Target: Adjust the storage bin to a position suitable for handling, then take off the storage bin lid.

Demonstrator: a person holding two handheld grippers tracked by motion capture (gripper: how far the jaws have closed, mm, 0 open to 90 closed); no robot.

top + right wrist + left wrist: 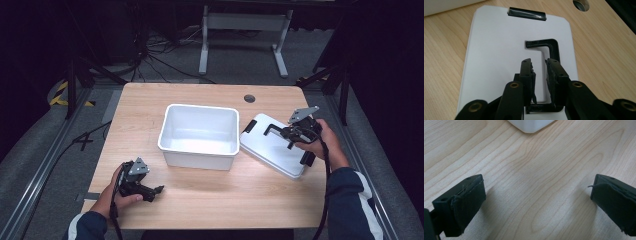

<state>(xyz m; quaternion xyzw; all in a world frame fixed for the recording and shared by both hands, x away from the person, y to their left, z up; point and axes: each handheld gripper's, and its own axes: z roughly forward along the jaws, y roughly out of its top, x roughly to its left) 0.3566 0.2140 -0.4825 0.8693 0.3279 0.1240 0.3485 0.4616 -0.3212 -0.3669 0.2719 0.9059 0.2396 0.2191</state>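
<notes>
Sitting across the middle of the high view: a light wooden table (200, 200), with a small round cable hole (249, 98) near its upper right edge. Behind it at the top of the frame, dark floor with loose cables (150, 55) and the grey legs of another desk (245, 35).

Taking up the centre of the table: an open white bin (199, 136), looking bare inside. Lying just right of it, tilted at an angle, a flat white lid (275, 145) with black latches at its ends and a black C-shaped handle (550, 47) on top.

Hovering right over that handle, the right gripper (539, 65), jaws pulled in narrow with a slim gap showing, the handle's long bar running partly under the right jaw. Can't tell if actually touching.

Resting low at lower left of the high view, the left gripper (159, 190), jaws spread wide over bare wood, gripping nothing.
</notes>
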